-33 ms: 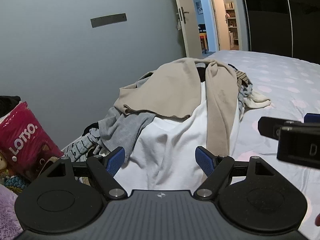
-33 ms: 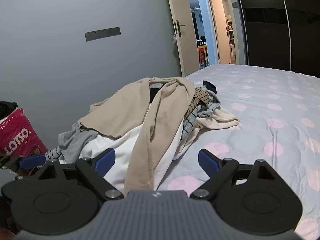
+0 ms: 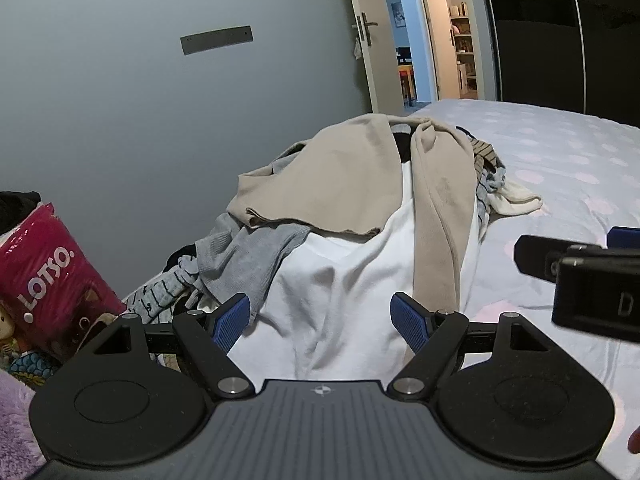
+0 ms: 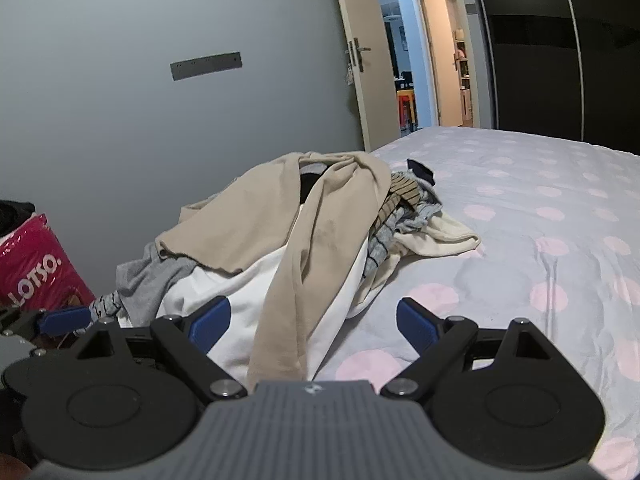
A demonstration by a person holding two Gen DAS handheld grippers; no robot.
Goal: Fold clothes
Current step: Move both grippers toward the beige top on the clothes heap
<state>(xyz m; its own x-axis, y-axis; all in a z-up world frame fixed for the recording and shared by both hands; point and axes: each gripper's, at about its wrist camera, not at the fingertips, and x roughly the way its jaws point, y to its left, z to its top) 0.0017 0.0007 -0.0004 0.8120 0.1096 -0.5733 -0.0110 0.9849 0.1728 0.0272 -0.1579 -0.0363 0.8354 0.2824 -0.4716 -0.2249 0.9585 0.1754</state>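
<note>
Dim, cool room light, brighter doorway [image 4: 436, 60], fisheye bending at edges.

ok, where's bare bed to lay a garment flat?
Free: the dotted bedsheet right of the clothes pile, out to the dark wardrobe. Crowded: wall side, where the pile meets the pink LOTSO bag. Both grippers, left and right, have jaws open, empty.

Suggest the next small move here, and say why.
Probably lower the left tool onto the white shirt just ahead of it and pinch its near edge. Both tools are open and empty, and the pile is unsorted. The beige garment lies across the shirt.
</note>
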